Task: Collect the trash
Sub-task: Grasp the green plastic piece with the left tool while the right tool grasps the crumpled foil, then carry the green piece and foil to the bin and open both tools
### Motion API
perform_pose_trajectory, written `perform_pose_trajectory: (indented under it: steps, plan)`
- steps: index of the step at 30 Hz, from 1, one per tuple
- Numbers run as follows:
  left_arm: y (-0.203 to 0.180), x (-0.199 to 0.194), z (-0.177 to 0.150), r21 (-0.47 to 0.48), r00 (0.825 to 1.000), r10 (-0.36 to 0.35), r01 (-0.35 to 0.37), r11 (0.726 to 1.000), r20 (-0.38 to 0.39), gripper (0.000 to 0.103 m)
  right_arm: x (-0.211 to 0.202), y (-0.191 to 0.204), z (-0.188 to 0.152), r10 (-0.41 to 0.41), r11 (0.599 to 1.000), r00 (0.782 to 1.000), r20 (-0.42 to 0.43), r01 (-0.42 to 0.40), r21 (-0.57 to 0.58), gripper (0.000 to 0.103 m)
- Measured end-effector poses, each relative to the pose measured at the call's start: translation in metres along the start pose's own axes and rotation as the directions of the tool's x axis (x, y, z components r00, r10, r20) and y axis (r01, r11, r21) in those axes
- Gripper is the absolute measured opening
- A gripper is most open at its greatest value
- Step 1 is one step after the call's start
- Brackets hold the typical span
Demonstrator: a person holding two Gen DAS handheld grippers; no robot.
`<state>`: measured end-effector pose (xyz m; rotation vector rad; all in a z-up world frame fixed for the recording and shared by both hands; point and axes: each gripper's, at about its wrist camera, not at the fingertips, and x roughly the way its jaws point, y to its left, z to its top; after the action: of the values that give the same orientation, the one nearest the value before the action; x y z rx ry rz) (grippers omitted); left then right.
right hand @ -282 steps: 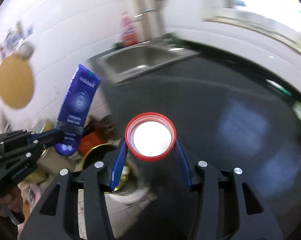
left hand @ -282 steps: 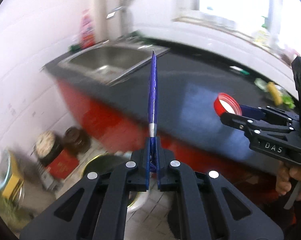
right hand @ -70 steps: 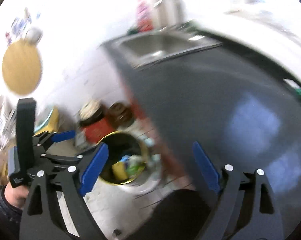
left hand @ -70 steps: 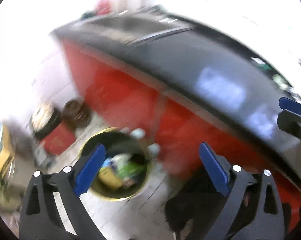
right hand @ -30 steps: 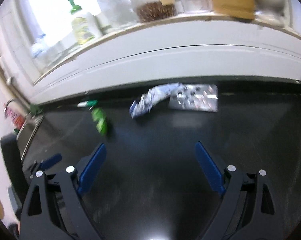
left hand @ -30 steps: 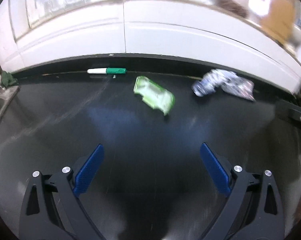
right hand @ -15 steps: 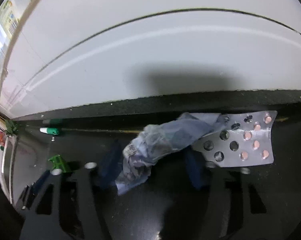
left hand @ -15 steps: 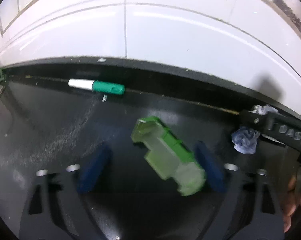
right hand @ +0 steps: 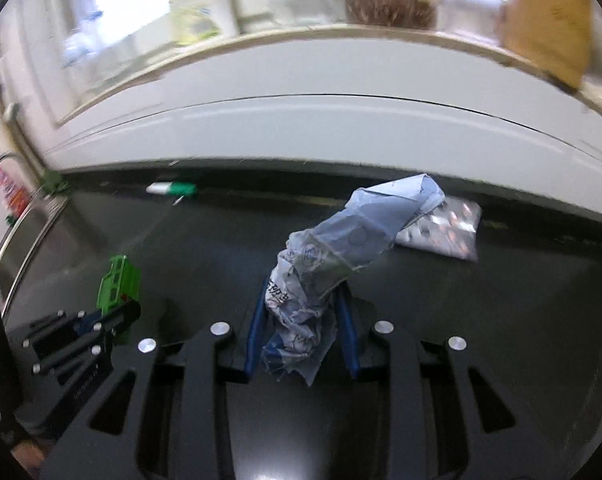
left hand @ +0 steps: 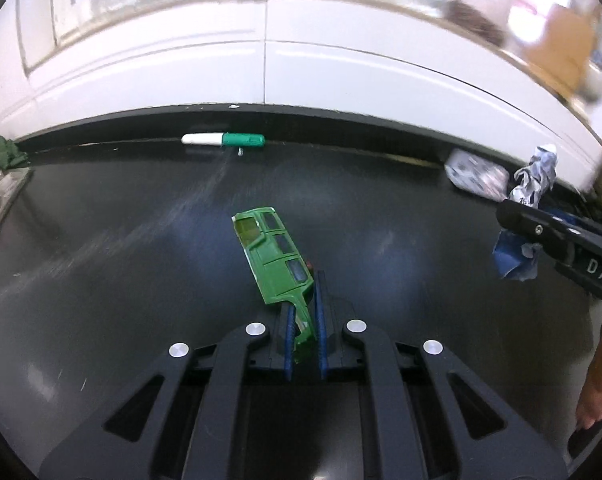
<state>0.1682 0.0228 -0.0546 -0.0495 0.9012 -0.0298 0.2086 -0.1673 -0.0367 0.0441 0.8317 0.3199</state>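
Observation:
My left gripper (left hand: 303,320) is shut on a green plastic toy-car shell (left hand: 275,256) and holds it above the black counter (left hand: 101,260). The shell also shows in the right wrist view (right hand: 119,284). My right gripper (right hand: 303,320) is shut on a crumpled blue-and-white plastic wrapper (right hand: 333,256), also seen at the right of the left wrist view (left hand: 529,188). A silver pill blister pack (right hand: 445,232) lies on the counter behind the wrapper. A green-and-white marker (left hand: 223,140) lies along the back edge of the counter.
A white tiled wall (left hand: 261,72) backs the counter. A window ledge above holds a bottle (right hand: 201,4), a jar (right hand: 389,0) and a cardboard box (right hand: 549,16). A steel sink (right hand: 25,240) is at the left end.
Both grippers were open over the trash half a second ago. Now the left has shut on the green shell, the right on the wrapper, and both have lifted and pulled back from the wall.

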Motion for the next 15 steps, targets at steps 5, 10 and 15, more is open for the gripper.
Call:
perform_pose_trajectory:
  steps: [5,10,15]
  plan:
    - [-0.018,-0.061,-0.059,0.049,0.999,-0.042,0.042,0.998,0.016,0.008,-0.063,0.012,-0.055,0.03,1.0,0.999,0.028,-0.03,-0.006,0.032]
    - [-0.029,-0.104,-0.117,0.042,0.995,-0.1,0.099,0.994,0.012,0.008,-0.113,0.026,-0.116,0.06,0.998,0.997,0.041,-0.06,0.006,0.032]
    - [-0.034,-0.126,-0.146,0.064,0.995,-0.101,0.1,0.993,0.024,0.008,-0.133,0.034,-0.151,0.063,0.998,0.997,0.035,-0.063,-0.003,0.032]
